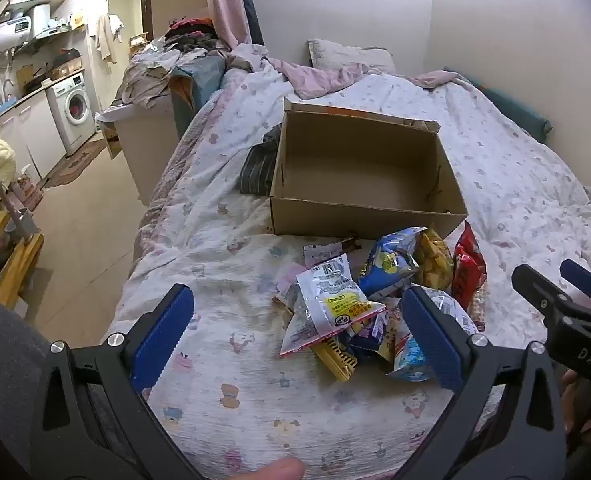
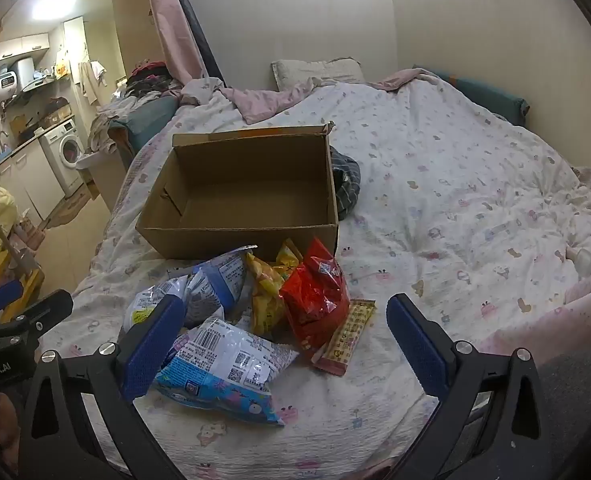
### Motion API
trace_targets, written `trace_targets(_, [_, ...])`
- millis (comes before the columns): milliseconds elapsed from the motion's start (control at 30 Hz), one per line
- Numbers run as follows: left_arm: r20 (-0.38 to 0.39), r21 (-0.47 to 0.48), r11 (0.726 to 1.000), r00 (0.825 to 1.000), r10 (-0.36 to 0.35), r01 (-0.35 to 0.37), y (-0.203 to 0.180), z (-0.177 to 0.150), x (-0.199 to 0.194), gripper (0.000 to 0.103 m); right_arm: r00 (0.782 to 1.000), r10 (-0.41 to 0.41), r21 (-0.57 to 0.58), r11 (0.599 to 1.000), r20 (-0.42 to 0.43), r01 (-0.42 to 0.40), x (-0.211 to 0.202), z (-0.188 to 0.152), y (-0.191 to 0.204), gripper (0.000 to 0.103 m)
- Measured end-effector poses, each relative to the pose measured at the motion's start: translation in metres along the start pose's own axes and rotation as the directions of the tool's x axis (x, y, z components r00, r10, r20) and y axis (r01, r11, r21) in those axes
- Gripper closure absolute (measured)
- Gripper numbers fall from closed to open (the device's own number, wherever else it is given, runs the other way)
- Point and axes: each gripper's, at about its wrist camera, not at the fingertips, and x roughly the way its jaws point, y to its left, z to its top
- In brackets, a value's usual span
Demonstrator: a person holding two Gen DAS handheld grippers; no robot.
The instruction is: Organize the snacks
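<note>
An open empty cardboard box (image 1: 359,216) (image 2: 239,240) sits on the bed. In front of it lies a pile of snack packets: a white packet (image 1: 331,304), a blue packet (image 1: 391,260) (image 2: 219,280), a yellow packet (image 1: 437,258) (image 2: 267,292), a red packet (image 1: 469,268) (image 2: 315,296), a white-blue bag (image 2: 231,364) and a flat bar (image 2: 347,336). My left gripper (image 1: 295,336) is open, just short of the pile. My right gripper (image 2: 285,340) is open, held over the near side of the pile. Both are empty.
A dark striped cloth (image 1: 259,164) (image 2: 347,184) lies beside the box. The bed's left edge (image 1: 151,216) drops to the floor. Pillows (image 1: 347,54) and a rumpled quilt lie at the far end by the wall. A washing machine (image 1: 73,108) stands at far left.
</note>
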Motion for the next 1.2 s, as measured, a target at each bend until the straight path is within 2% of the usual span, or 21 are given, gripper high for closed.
trace_targets(1200, [0.018, 0.003, 1.000, 1.000, 0.009, -0.009, 0.0015, 0.0055, -0.0047, 0.000, 1.000, 0.008, 0.018, 1.000, -0.008, -0.007, 0.0025, 0.0003, -0.0041, 0.000])
